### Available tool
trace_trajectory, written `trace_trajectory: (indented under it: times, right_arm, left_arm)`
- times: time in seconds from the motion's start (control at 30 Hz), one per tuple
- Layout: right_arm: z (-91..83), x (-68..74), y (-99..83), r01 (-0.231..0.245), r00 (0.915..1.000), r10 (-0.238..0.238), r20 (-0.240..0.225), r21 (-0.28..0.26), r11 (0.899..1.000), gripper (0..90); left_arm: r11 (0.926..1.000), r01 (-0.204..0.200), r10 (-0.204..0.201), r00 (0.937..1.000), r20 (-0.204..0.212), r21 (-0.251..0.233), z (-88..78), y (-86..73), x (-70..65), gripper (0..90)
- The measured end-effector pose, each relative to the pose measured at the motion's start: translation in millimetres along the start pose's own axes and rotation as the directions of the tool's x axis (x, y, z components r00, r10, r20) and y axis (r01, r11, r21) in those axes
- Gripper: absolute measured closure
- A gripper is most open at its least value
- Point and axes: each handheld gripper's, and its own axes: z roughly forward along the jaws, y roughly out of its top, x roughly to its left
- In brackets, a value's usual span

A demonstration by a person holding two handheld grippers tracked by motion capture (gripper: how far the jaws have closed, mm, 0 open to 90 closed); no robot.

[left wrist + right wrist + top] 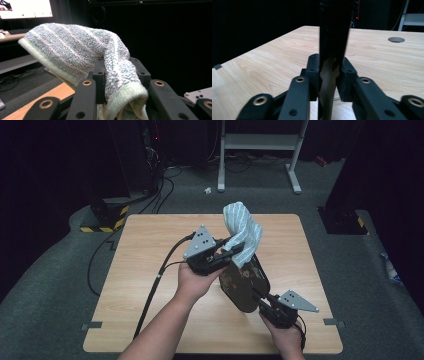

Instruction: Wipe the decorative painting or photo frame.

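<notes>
Left gripper [235, 251] pinches striped cloth [243, 231] against top edge of dark tray [245, 285]; right gripper [264, 301] clamps tray's lower edge, tilted above table [150, 270]. Advice: hold tray steady, wipe with even strokes.

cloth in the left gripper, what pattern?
The woven towelling cloth is grey-blue with thin pale stripes and a cream hem, clearest in the left gripper view.
</notes>
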Motion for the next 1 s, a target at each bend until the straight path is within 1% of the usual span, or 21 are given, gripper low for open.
trace_trajectory:
  times: [0.03, 0.13, 0.23, 0.37, 0.4, 0.43, 0.47, 0.53, 0.7, 0.77, 0.8, 0.83, 0.9, 0.93, 1.0]
  right_arm:
    - [0.0, 0.4, -0.1, 0.001, 1.0, -0.001, 0.0, 0.001, 1.0, 77.1]
    - [0.2, 1.2, 0.1, 0.006, 1.0, -0.006, -0.001, 0.002, 1.0, 77.4]
    - [0.5, 2.4, 0.0, 0.012, 0.9999, -0.012, 0.001, 0.001, 1.0, 77.5]
    - [0.6, 3.1, 0.1, 0.013, 0.9999, -0.013, 0.001, 0.003, 1.0, 77.6]
    - [0.5, 3.2, 0.1, 0.014, 0.9999, -0.014, 0.001, 0.003, 1.0, 77.6]
    - [0.5, 3.1, 0.1, 0.013, 0.9999, -0.013, 0.002, 0.003, 1.0, 77.6]
    - [0.6, 3.0, 0.1, 0.012, 0.9999, -0.012, 0.001, 0.003, 1.0, 77.5]
    - [0.7, 2.9, 0.3, 0.012, 0.9999, -0.012, 0.002, 0.004, 1.0, 77.5]
    - [0.9, 3.2, 0.4, 0.015, 0.9999, -0.015, 0.003, 0.004, 1.0, 77.5]
    - [0.9, 3.2, 0.3, 0.015, 0.9999, -0.015, 0.002, 0.003, 1.0, 77.5]
    - [0.9, 3.1, 0.3, 0.017, 0.9999, -0.017, 0.003, 0.004, 1.0, 77.5]
    - [0.9, 3.2, 0.4, 0.017, 0.9998, -0.017, 0.003, 0.004, 1.0, 77.5]
    - [0.7, 3.5, 0.4, 0.016, 0.9999, -0.016, 0.004, 0.006, 1.0, 77.4]
    - [0.7, 3.5, 0.4, 0.016, 0.9999, -0.016, 0.004, 0.006, 1.0, 77.4]
    - [0.7, 3.6, 0.3, 0.014, 0.9999, -0.014, 0.005, 0.006, 1.0, 77.4]
  left_arm:
    - [1.0, 0.001, -0.001, 1.0, 0.001, 0.004, 2.5, -1.1, 0.1, 70.1]
    - [0.9997, 0.003, -0.003, 1.0, -0.006, 0.024, 8.5, -5.5, 2.4, 70.1]
    - [0.9993, 0.02, -0.019, 0.9996, -0.018, 0.032, 11.9, -9.7, 7.6, 70.2]
    - [0.9976, 0.023, -0.021, 0.999, -0.039, 0.065, 18.1, -14.6, 14.5, 70.3]
    - [0.9976, 0.023, -0.021, 0.999, -0.039, 0.065, 18.1, -14.6, 14.5, 70.4]
    - [0.9965, 0.026, -0.022, 0.9987, -0.047, 0.08, 20.8, -17.2, 17.8, 70.4]
    - [0.9961, 0.028, -0.024, 0.9985, -0.048, 0.084, 21.9, -18.5, 19.7, 70.4]
    - [0.9956, 0.035, -0.031, 0.9981, -0.053, 0.087, 22.9, -20.2, 23.0, 70.4]
    - [0.9953, 0.027, -0.021, 0.9974, -0.068, 0.093, 22.7, -22.6, 26.6, 70.6]
    - [0.9951, 0.034, -0.026, 0.9964, -0.081, 0.093, 21.9, -26.1, 30.6, 70.7]
    - [0.9951, 0.034, -0.026, 0.9964, -0.081, 0.093, 21.9, -26.1, 30.6, 70.7]
    - [0.9943, 0.047, -0.039, 0.9951, -0.091, 0.096, 21.9, -29.1, 34.2, 70.8]
    - [0.9934, 0.055, -0.045, 0.994, -0.1, 0.101, 22.2, -31.9, 37.4, 70.9]
    - [0.9934, 0.055, -0.045, 0.994, -0.1, 0.101, 22.2, -31.9, 37.4, 70.9]
    - [0.9921, 0.061, -0.049, 0.9929, -0.108, 0.109, 22.3, -35.3, 41.4, 70.9]
